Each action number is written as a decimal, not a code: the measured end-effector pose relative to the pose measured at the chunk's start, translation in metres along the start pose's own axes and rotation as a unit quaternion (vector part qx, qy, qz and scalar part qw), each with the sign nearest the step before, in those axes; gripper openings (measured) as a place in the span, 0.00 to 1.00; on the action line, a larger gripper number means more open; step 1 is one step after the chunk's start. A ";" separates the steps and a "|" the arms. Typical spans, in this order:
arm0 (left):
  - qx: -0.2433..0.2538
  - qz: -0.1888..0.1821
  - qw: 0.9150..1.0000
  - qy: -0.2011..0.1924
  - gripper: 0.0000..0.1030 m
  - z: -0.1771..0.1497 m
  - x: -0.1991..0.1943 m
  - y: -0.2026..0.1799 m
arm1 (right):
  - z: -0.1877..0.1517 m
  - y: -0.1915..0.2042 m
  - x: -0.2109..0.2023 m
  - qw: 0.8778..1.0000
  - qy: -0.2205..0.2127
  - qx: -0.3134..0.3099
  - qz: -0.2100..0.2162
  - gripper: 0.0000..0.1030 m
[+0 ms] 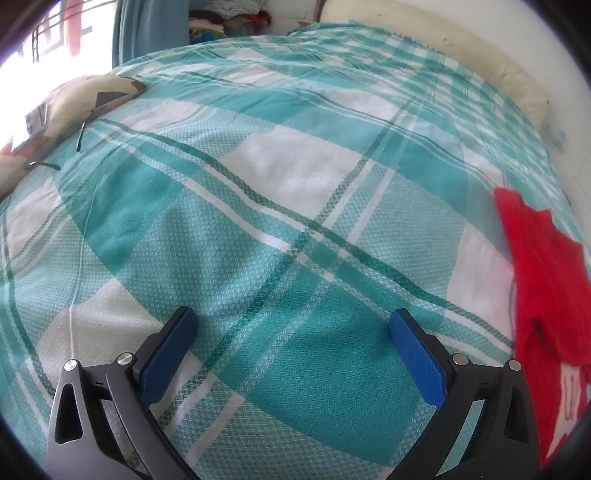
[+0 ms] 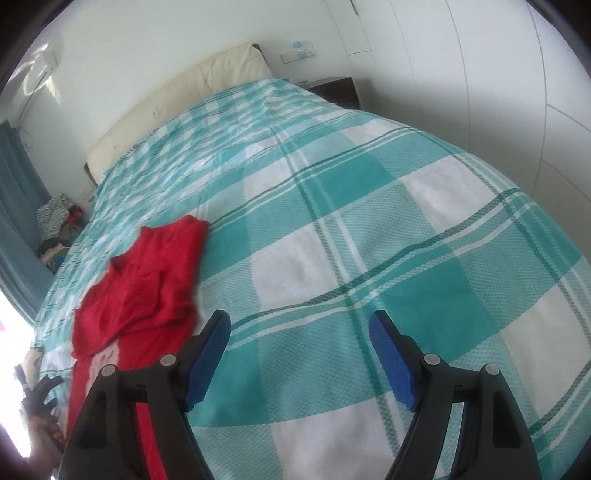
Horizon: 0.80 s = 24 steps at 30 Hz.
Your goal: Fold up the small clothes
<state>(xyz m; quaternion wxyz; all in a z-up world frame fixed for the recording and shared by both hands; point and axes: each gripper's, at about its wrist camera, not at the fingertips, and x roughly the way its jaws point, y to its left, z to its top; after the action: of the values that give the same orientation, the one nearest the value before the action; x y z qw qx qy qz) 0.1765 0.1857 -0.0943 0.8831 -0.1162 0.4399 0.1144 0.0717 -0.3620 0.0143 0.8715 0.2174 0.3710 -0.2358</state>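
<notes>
Red top [image 2: 147, 280] lies rumpled on the bed [image 2: 369, 221], soft and light; best pinched at a hem corner. Left tool [image 1: 291, 332] spread wide, right tool [image 2: 299, 332] spread too, both empty.

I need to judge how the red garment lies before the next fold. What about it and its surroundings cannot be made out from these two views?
- Red garment: its near end is hidden behind the right gripper in the right wrist view.
- Same garment: cut off by the lens edge in the left wrist view.
- White print on it: only partly visible, unreadable.
- Clothes pile beyond the bed: too small to identify.
</notes>
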 end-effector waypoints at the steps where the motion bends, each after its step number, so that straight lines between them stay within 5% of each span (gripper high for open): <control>1: 0.006 0.007 1.000 -0.002 1.00 0.000 -0.001 -0.002 | -0.001 -0.001 0.006 1.000 0.000 -0.009 -0.024 0.74; 6: 0.011 0.015 1.000 -0.001 1.00 0.000 0.000 -0.004 | -0.012 -0.001 0.038 0.995 0.022 -0.059 -0.083 0.75; 12: 0.012 0.015 1.000 -0.001 1.00 0.000 0.001 -0.002 | -0.023 0.010 0.054 0.990 0.033 -0.102 -0.095 1.00; 24: 0.014 0.018 1.000 -0.001 1.00 0.000 0.001 -0.003 | -0.026 0.015 0.056 0.988 0.032 -0.110 -0.108 1.00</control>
<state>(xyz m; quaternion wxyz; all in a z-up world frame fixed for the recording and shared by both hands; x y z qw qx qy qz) 0.1780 0.1829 -0.0942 0.8830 -0.0963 0.4422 0.1241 0.1002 -0.3493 -0.0409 0.8474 0.0861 0.4436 -0.2788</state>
